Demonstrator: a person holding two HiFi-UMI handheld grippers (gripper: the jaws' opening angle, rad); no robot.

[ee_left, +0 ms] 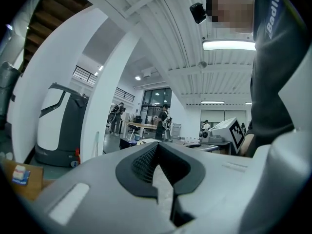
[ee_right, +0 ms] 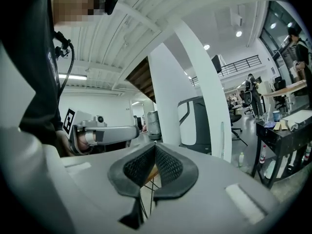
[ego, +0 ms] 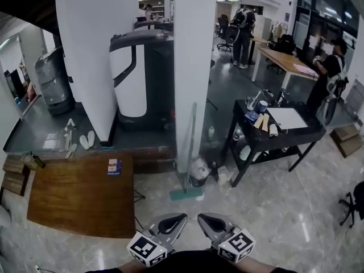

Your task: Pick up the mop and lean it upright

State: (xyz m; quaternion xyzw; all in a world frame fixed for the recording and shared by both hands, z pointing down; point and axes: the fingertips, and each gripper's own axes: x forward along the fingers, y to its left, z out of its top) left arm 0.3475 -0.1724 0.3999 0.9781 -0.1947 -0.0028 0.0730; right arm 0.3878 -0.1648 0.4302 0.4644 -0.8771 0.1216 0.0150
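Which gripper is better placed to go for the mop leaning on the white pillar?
Left, narrowly: the mop has its head just ahead of the left gripper, with the right gripper slightly further aside. Both are shut and empty.

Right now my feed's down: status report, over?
Left gripper and right gripper shut, empty. Mop leans upright on white pillar, head on floor. Nothing in the way.

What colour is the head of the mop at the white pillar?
The mop head is teal green, clearest in the head view.
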